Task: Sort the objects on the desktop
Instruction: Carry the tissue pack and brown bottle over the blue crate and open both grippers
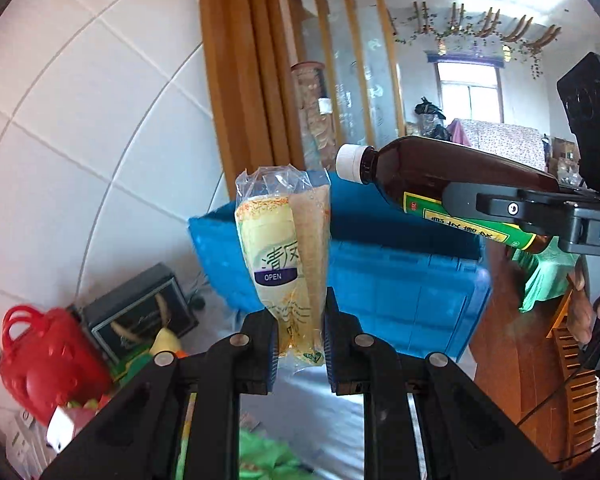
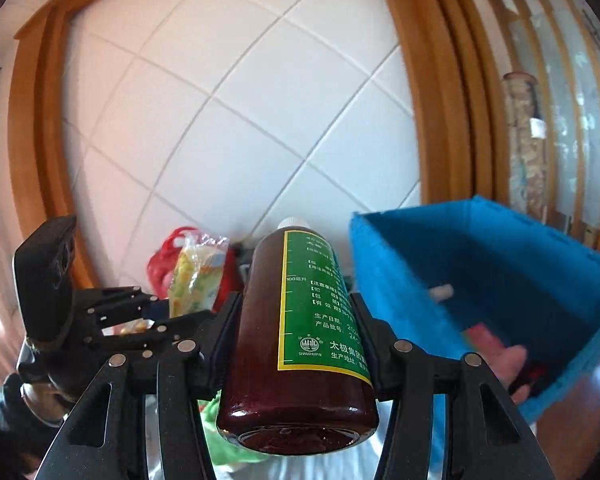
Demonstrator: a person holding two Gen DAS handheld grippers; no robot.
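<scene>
Tissue pack (image 1: 286, 256) in clear crinkled plastic stands upright between the left gripper's (image 1: 300, 344) two black jaws, which press on its lower end from both sides. Its wrap is pale yellow-green with orange speckling, Chinese characters and a dark blue band reading "OPEN"; a brownish seam strip runs up its right side, and the sealed top flares out transparent. From the left wrist view it sits in front of the near wall of a blue bin (image 1: 400, 280), whose ribbed plastic side fills the middle of the scene.

Over on the right, the right gripper (image 2: 296, 344) is closed on a dark brown bottle (image 2: 300, 340), jaws clamped on either side of its body. The bottle is glossy amber-brown with a white ribbed cap (image 1: 352, 162) and a green label edged in yellow, printed with white Chinese text and a graduated scale. In the left wrist view it lies nearly level, cap pointing left, held above the blue bin's right part. In the right wrist view its round base faces the camera and the cap points away toward the white tiled wall (image 2: 240, 120).

Inside the bin some pink and white items show, too blurred to name. Far left, a red plastic basket (image 1: 48, 360) stands beside a dark box (image 1: 140, 316), near the wall. Green cloth (image 1: 268, 456) lies below the left gripper.
</scene>
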